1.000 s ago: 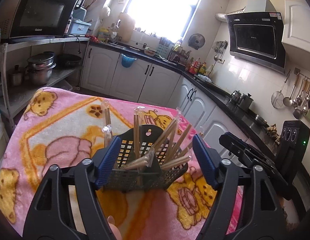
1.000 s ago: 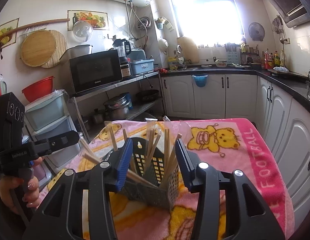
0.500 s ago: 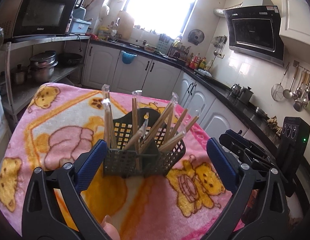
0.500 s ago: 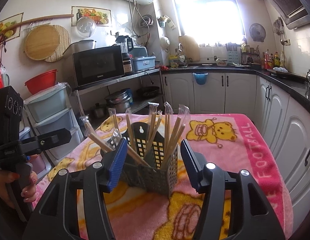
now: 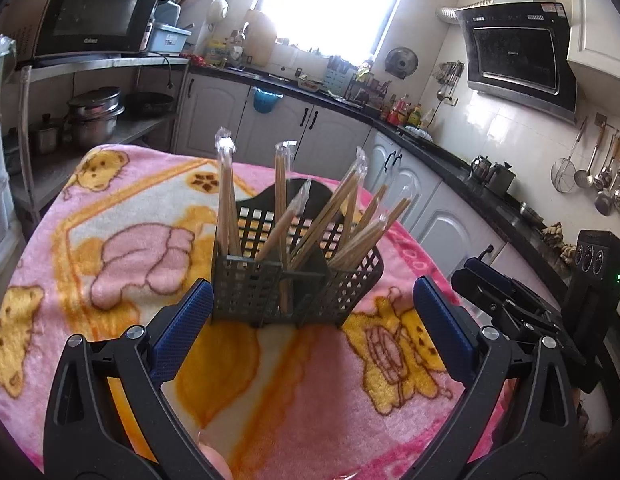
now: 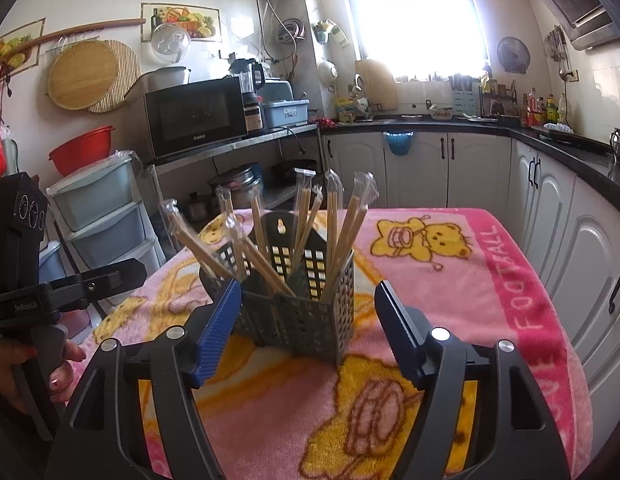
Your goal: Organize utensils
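Observation:
A dark grey perforated utensil holder (image 5: 269, 292) stands upright on the pink cartoon blanket (image 5: 109, 248). Several wooden chopsticks in clear sleeves (image 5: 281, 184) lean out of its compartments. My left gripper (image 5: 310, 296) is wide open, its blue pads clear of the holder's two sides. In the right wrist view the same holder (image 6: 305, 320) and chopsticks (image 6: 334, 216) sit just ahead of my right gripper (image 6: 307, 292). Its jaws are opening and the pads do not press on the holder. The other gripper shows at each view's edge: the right one (image 5: 506, 292), and the left one (image 6: 69, 284) in a hand (image 6: 49, 376).
The blanket (image 6: 490, 280) covers a small table whose edges drop off on all sides. White cabinets (image 6: 550, 220) and a black counter run along the right. A shelf with a microwave (image 6: 193, 116), pots and plastic drawers (image 6: 101, 216) stands to the left.
Both grippers' jaws have spread wider and come off the holder's sides. Both cameras have drawn back and sunk a little, so the holder now stands free on the blanket.

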`<action>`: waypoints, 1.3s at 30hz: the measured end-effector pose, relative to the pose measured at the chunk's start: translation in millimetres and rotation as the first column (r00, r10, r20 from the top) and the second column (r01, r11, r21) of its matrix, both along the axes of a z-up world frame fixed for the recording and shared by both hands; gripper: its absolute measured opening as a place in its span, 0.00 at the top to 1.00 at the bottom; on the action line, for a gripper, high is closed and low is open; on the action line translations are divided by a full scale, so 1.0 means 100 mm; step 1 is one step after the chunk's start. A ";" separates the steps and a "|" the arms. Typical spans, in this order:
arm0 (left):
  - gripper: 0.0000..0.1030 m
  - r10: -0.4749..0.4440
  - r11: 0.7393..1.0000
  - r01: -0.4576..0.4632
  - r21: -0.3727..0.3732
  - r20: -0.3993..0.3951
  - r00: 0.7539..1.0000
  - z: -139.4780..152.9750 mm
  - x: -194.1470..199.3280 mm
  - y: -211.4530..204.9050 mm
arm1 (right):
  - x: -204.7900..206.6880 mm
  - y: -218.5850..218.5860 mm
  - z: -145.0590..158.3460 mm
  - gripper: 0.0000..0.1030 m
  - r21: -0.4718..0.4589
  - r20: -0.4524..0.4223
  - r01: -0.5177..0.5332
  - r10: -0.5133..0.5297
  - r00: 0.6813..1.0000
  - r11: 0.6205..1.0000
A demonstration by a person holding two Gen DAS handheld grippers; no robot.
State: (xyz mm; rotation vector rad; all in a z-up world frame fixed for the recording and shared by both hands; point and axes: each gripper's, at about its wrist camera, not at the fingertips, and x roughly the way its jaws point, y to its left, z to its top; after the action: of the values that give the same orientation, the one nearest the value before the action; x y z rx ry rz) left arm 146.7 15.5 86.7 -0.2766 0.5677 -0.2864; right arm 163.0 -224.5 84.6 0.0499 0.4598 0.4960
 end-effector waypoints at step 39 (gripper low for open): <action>0.10 0.133 0.990 -0.134 0.053 0.010 0.991 -0.70 -0.36 0.01 | -0.28 0.02 -0.61 0.08 -0.041 -0.026 0.061 -0.062 0.998 0.997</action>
State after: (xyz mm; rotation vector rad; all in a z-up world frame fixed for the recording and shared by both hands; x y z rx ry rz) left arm 110.8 16.1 16.8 -0.2602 0.5469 -0.1423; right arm 134.7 -222.2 23.1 0.0322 0.4929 0.4263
